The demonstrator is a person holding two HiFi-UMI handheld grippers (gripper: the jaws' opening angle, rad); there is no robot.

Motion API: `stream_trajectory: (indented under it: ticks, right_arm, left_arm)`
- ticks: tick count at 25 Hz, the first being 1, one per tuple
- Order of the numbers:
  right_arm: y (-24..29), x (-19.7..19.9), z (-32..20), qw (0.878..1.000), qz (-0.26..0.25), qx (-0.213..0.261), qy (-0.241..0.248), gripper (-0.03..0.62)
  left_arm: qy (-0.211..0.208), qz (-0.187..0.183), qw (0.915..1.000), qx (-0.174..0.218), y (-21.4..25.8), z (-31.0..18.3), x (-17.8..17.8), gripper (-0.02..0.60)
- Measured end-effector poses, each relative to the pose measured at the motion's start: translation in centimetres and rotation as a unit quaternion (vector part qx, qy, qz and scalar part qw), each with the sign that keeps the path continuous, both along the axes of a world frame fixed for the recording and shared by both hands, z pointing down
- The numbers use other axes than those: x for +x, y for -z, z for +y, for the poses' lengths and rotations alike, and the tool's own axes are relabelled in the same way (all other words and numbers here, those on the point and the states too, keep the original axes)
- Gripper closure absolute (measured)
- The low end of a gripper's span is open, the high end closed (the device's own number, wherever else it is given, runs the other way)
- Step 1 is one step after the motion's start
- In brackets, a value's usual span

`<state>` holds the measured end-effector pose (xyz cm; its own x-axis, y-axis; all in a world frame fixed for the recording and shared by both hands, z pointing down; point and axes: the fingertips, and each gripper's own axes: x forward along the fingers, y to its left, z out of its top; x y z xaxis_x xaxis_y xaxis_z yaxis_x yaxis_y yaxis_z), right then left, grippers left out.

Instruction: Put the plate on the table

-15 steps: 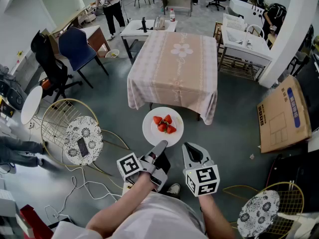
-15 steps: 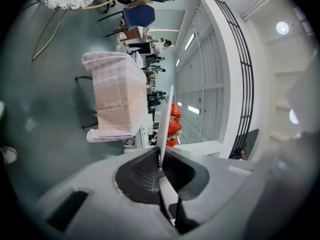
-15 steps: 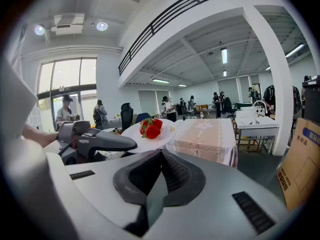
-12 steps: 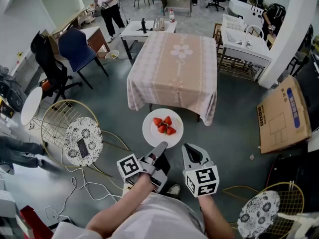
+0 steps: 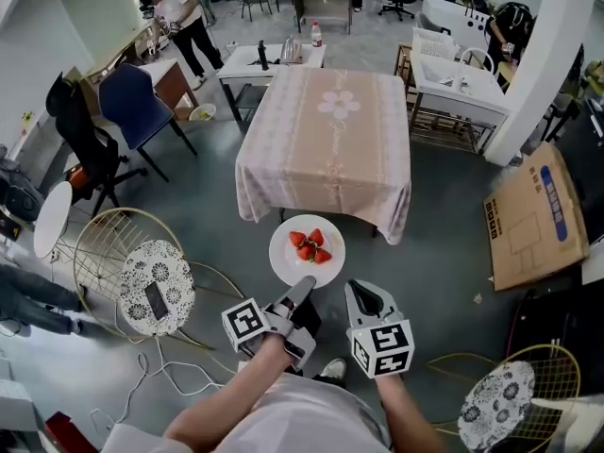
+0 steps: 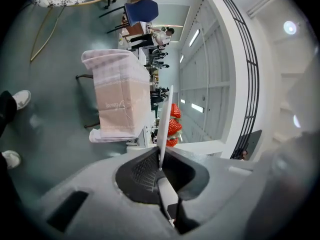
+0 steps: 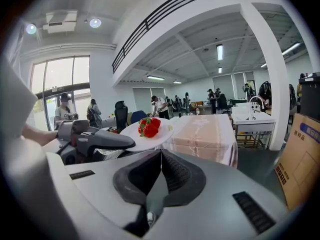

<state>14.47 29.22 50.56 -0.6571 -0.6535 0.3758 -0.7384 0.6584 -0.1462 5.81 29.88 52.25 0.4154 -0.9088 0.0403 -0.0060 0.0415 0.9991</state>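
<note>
The left claw (image 5: 306, 283) stays clamped on the rim of the round white plate (image 5: 287, 258) of red strawberries (image 5: 310, 244), now slightly nearer the pink-clothed tabletop (image 5: 326, 149) — still over the floor (image 5: 444, 215), so the approach continues. The right claw (image 5: 362, 291) is closed and empty.

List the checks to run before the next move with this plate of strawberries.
1. Grip: the left hand-held gripper is shut on the rim of the plate: ok.
2. Plate level, strawberries sitting on it: ok.
3. Plate above the table: not ok. It hangs over the floor, short of the table's near edge.
4. Landing spot: nothing seen on the table's top: ok.
5. Right hand-held gripper: shut, empty, beside the plate without touching it: ok.
</note>
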Motion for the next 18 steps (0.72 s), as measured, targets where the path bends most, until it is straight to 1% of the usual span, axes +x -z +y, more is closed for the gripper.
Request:
stream_trajectory:
  ticks: [8,13,18]
  right_arm:
    - [-0.4,-4.0,-5.3,1.0,0.016,-0.012,-0.022,0.589]
    - [0.3,-6.9,-8.6,0.999,0.018,-0.017,-0.037,0.589]
    - [0.8,-9.6,-11.0,0.998,0.024,-0.019,-0.057,0.589]
  left_arm:
    - [-0.027,0.016,0.9995,-0.007,-0.7,-6.4,-4.1,0.561]
    - [-0.044,0.025,0.9987,-0.003,-0.1,-10.6,-7.2,0.561]
    - [-0.066,0.031,0.9973,-0.001,0.6,-13.5,-9.8,0.561]
